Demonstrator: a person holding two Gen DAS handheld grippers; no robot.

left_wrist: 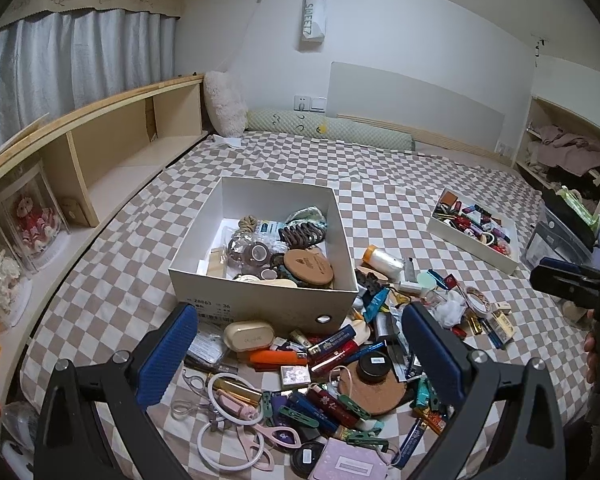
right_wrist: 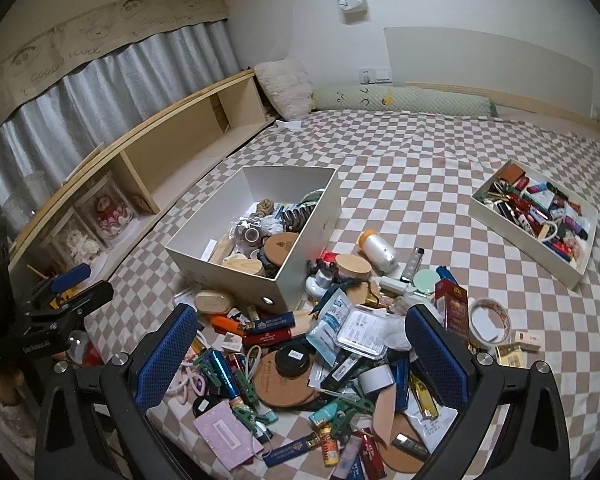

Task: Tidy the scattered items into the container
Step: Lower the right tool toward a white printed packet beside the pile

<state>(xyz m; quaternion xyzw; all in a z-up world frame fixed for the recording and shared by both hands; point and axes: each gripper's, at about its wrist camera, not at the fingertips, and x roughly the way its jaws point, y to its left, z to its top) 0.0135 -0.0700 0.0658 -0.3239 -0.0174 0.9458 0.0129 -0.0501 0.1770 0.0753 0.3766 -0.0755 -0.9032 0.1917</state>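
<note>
Left gripper (left_wrist: 300,348): your jaws stand wide apart with nothing between them, hovering above the near part of the pile.
Right gripper (right_wrist: 302,350): yours is spread just as wide and holds nothing, above the same pile from the other side.
Scattered items (left_wrist: 332,364): lighters, clips, a black jar (left_wrist: 374,366) on a cork coaster (left_wrist: 374,394), pink scissors (left_wrist: 256,440) and packets lie heaped on the checkered bed (left_wrist: 400,200), just in front of the box and to its right.
White box (left_wrist: 260,300): it sits open on the bed, touching the far edge of the pile, already partly filled with a brown hair claw (left_wrist: 302,234), tape rolls and a round cork piece.
White tray (right_wrist: 532,256): well apart to the right of the box, full of small things.
Wooden shelf (left_wrist: 112,152): runs along the left of the bed under the curtain.
</note>
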